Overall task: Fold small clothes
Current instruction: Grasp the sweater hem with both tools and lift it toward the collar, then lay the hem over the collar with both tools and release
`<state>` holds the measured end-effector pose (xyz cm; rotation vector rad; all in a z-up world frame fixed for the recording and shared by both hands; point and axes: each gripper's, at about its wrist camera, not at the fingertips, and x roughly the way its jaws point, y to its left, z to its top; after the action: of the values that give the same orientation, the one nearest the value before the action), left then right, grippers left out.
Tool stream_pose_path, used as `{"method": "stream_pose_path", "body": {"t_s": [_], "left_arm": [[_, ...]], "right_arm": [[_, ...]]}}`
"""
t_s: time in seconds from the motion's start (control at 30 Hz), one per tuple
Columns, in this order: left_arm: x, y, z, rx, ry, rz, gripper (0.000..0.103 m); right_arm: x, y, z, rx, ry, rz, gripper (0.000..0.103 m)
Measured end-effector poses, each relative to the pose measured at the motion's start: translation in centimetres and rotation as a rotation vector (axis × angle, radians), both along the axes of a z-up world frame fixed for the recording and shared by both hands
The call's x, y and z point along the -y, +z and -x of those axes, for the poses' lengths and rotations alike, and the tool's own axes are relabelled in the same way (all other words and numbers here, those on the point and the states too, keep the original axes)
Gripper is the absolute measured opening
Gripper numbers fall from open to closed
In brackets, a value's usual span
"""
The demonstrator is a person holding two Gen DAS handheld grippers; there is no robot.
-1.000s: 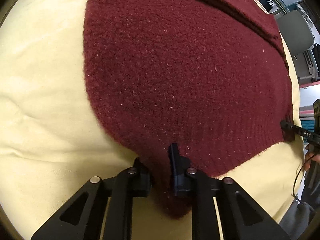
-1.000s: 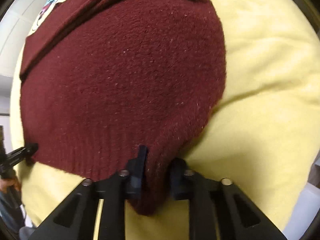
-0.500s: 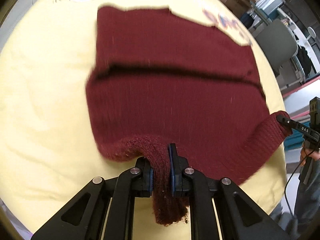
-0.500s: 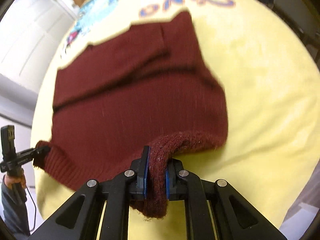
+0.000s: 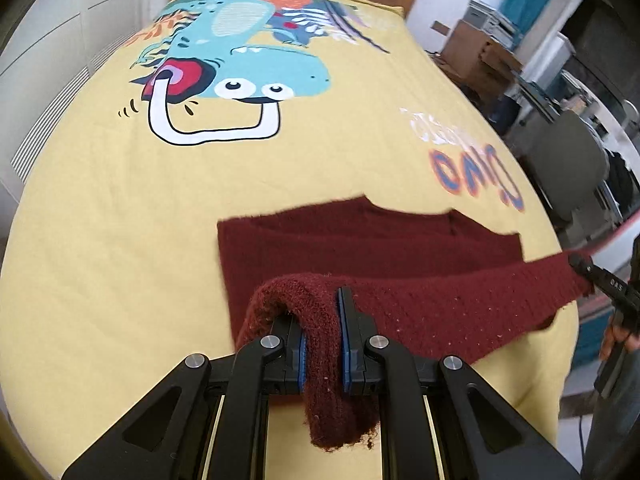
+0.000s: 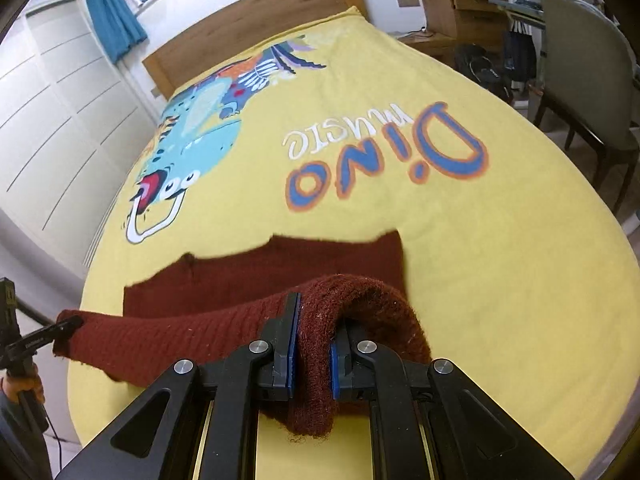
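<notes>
Sweater [image 5: 400, 252] in dark red knit sits near the foot edge of the bed [image 5: 280, 168], on the yellow dino blanket, far part lying flat and near hem lifted off it. Left hand-held gripper [image 5: 322, 340] pinches one hem corner between its blue pads, and right hand-held gripper [image 6: 310, 354] is clamped on the other corner, so the hem stretches raised between them.

Fuzzy knit sweater [image 5: 400, 248]; soft matt cloth bedspread [image 5: 120, 240]; wooden headboard [image 6: 256, 24].

Maroon knit sweater [image 5: 400, 252], near hem lifted
</notes>
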<state>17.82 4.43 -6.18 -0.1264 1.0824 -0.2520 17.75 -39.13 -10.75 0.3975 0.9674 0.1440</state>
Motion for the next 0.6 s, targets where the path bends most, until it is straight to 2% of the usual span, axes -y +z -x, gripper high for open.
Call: {"method": "stream_pose_path", "body": {"t_s": [0.17,0.37,0.43,0.47,0.5,0.53,0.57,0.6], "left_arm": [[0.0,-3.4,-4.1,-0.051,0.009,-0.044,0.010],[-0.1,-7.3,-5.5,-0.123,0.044,-0.115,0.013],[0.3,-7.8,-5.4,-0.147,0.043,-0.137,0.025],[0.5,-7.9,-5.4,-0.148,0.044,-0.152,0.031],[0.8,-7.9,-5.3,-0.143,0.045,-0.164,0.042],[1.0,-7.7,-5.2,-0.136,0.044,-0.168,0.053],[1.2,-7.5,-5.2,-0.133,0.041,-0.167,0.058],[1.5,-7.2,-5.1,-0.129,0.038,-0.165,0.068]], "right_arm": [[0.4,-2.4,-3.4,-0.082,-0.021,0.011,0.012],[-0.7,-5.9,-5.5,-0.187,-0.022,0.068,0.015],[-0.9,-6.6,-5.8,-0.206,-0.033,0.083,0.018],[-0.9,-6.7,-5.9,-0.212,-0.040,0.088,0.024],[-0.9,-6.8,-5.9,-0.212,-0.043,0.089,0.028],[-0.9,-6.8,-5.9,-0.207,-0.045,0.085,0.039],[-0.9,-6.7,-5.8,-0.203,-0.047,0.082,0.054],[-0.8,-6.5,-5.7,-0.197,-0.049,0.081,0.061]]}}
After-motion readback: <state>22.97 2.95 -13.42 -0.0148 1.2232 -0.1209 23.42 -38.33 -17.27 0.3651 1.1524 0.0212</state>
